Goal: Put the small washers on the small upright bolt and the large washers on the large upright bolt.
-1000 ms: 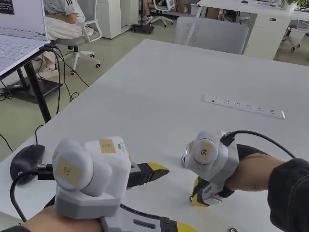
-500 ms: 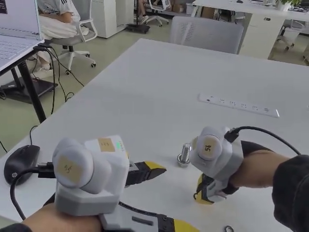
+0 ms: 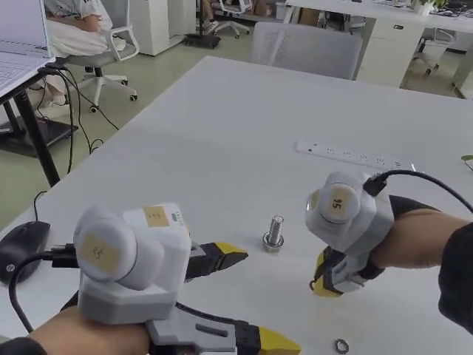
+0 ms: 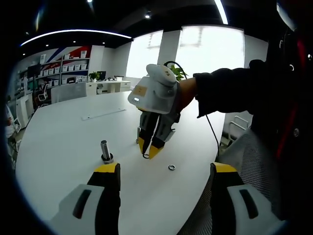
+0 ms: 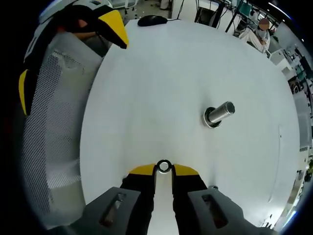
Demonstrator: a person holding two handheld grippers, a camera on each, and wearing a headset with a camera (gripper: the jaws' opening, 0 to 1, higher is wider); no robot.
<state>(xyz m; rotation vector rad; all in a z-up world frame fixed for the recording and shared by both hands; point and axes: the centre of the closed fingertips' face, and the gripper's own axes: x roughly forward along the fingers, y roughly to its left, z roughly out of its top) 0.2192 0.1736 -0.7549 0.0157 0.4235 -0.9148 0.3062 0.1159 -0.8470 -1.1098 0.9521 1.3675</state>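
Observation:
One upright steel bolt [image 3: 274,231] stands on the white table [image 3: 222,133]; it also appears in the left gripper view [image 4: 105,151] and the right gripper view [image 5: 219,113]. My right gripper [image 3: 323,287] points down at the table to the right of the bolt, shut on a small washer [image 5: 164,166] pinched at its tips [image 4: 145,155]. My left gripper [image 3: 255,299] is held low at the front with its jaws wide open [image 4: 165,169] and nothing between them. A loose washer [image 3: 341,345] lies flat near the front edge [image 4: 172,167].
A white power strip [image 3: 347,155] lies beyond the bolt. A black mouse [image 3: 18,248] sits at the table's left edge. A grey chair [image 3: 307,48] stands at the far end. A laptop [image 3: 18,37] rests on a side stand at left.
My right gripper, still holding the washer, has moved right and off the bolt, which now stands uncovered to its left. The left gripper stays put; the head camera shifted.

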